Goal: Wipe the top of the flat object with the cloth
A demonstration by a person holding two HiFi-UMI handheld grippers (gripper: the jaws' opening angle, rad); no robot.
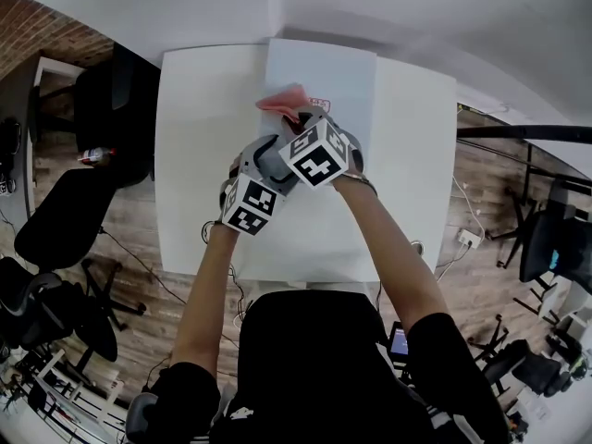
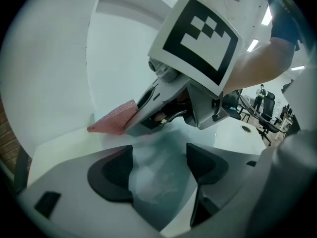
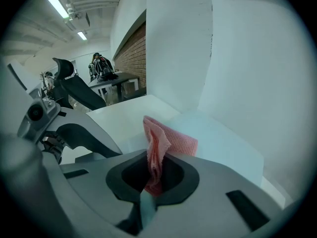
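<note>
A pale blue flat board (image 1: 344, 70) lies along the middle of the white table (image 1: 199, 155). My right gripper (image 1: 302, 117) is shut on a pink cloth (image 1: 285, 99) and holds it down on the far part of the board. In the right gripper view the cloth (image 3: 171, 140) is pinched upright between the jaws of the right gripper (image 3: 156, 175) and folds out onto the board (image 3: 225, 145). My left gripper (image 1: 270, 160) sits just behind and left of the right one, low over the board. Its jaws (image 2: 158, 162) stand open with nothing between them; the cloth (image 2: 115, 119) shows beyond them.
Black office chairs (image 1: 55, 225) stand on the wooden floor left of the table, more chairs (image 1: 546, 239) to the right. A white socket block (image 1: 467, 239) with cables lies by the table's right edge. A brick wall (image 1: 37, 26) is at far left.
</note>
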